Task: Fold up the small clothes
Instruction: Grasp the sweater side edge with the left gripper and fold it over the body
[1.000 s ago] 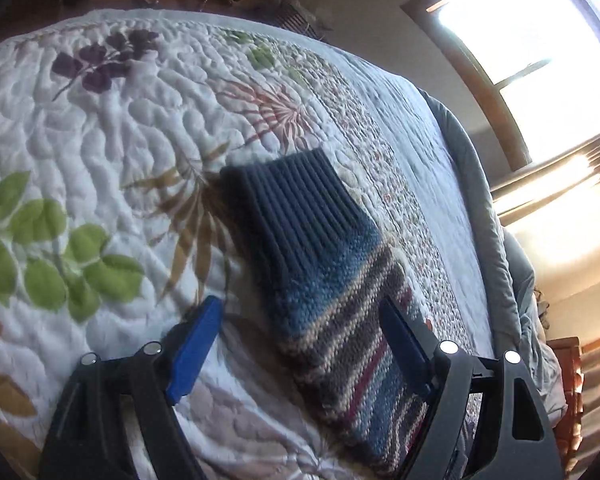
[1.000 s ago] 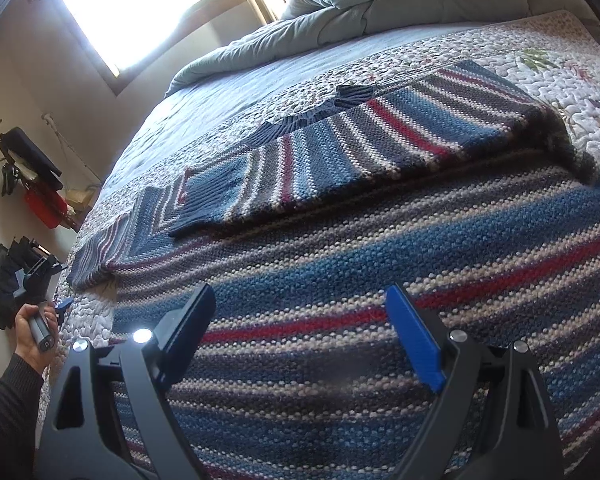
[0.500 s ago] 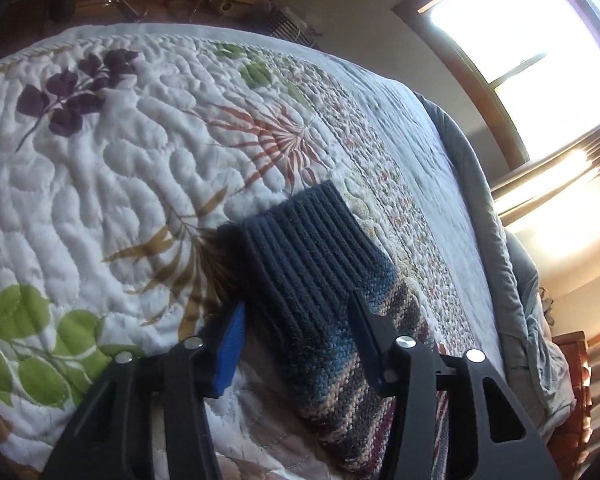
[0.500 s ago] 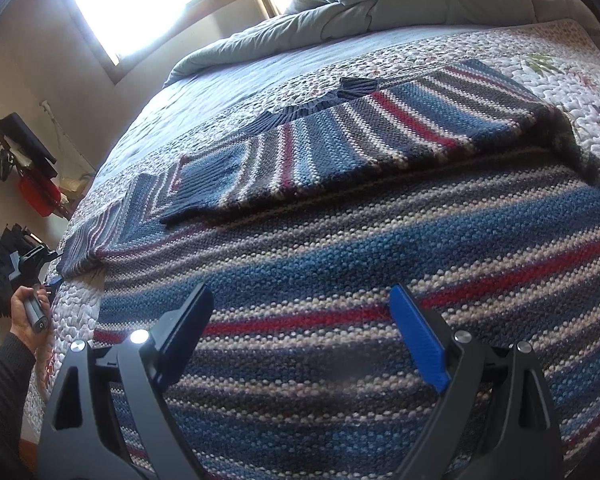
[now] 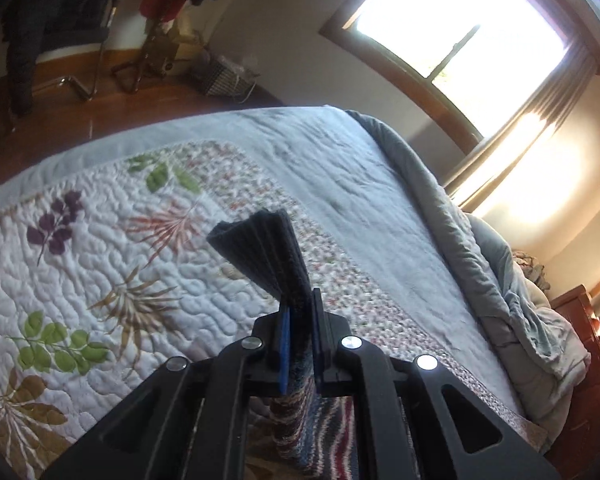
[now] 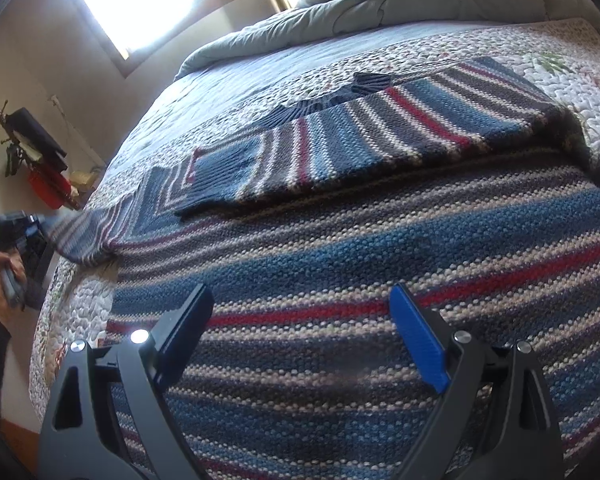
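Sweater [image 6: 340,280] lies spread on the bed [image 5: 360,208]. Right gripper [image 6: 300,332] hovers over its body, jaws spread wide. Farther off, left gripper [image 5: 300,344] pinches the ribbed cuff [image 5: 268,252] of one sleeve, lifted near the bed's edge. Sleeve-folding seems in hand; next, carry the cuff inward across the body.

Floral quilt [image 5: 100,280], grey duvet [image 5: 500,280], bright window [image 5: 460,28].
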A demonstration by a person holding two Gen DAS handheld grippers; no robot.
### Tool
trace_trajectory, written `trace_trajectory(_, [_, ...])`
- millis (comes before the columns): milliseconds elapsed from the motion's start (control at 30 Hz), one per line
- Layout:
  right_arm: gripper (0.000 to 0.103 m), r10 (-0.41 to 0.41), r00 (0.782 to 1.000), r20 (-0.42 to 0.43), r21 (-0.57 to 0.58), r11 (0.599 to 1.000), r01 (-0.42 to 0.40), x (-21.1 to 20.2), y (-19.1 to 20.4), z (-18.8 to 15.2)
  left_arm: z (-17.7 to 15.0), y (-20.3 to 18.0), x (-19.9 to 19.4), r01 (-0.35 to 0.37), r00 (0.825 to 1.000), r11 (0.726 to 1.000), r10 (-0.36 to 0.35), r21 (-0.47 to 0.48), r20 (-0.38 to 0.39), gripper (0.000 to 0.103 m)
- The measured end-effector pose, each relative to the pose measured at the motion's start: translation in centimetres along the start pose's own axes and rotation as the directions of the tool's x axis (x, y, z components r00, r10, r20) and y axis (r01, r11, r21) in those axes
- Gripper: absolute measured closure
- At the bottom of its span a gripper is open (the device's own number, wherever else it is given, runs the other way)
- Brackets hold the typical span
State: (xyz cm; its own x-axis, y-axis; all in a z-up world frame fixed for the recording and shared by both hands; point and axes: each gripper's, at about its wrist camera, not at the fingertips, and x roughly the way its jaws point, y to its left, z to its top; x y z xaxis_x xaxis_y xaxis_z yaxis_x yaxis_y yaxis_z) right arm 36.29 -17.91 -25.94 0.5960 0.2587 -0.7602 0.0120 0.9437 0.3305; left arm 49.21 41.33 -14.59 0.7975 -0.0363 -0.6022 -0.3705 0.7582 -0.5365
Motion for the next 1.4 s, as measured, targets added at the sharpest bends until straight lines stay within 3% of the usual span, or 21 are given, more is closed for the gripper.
trace_trajectory(200, [0.013,0.055,0.996,-0.064,-0.083,0.995,-0.061,0.2,2.2,-0.5,1.0,-9.6,-4.3,0.057,0.997,0.988,-0.062,0.143,0.034,0.095])
trace_trajectory(367, [0.013,0.093,0.991,-0.095,-0.107,0.989,-0.103,-0.1,3.1,-0.9,0.2,-17.5,-7.1,0.126,0.990,0.962,-0.137,0.241,0.031,0.095])
trace_trajectory(533, [0.013,0.114,0.988,-0.100,-0.081,0.989,-0.123,-0.6,2.8,-1.0,-2.3,-25.0,-8.7,0.166,0.983,0.924,-0.181,0.344,0.012,0.095])
trace_trajectory(767, [0.013,0.134,0.988,-0.080,-0.063,0.988,-0.140,-2.0,1.9,-0.5,-7.4,-32.3,-8.0,0.245,0.968,0.885,-0.244,0.396,-0.054,0.095])
trace_trajectory(1033, [0.013,0.133,0.990,-0.039,-0.001,0.991,-0.133,-3.8,-1.4,0.5,-14.1,-37.5,-5.4,0.333,0.943,0.850,-0.293,0.409,-0.159,0.095])
trace_trajectory(1400, [0.013,0.142,0.990,-0.014,0.055,0.988,-0.141,-5.1,-3.7,1.3,-22.0,-40.6,-1.6,0.379,0.923,0.840,-0.314,0.389,-0.220,0.095])
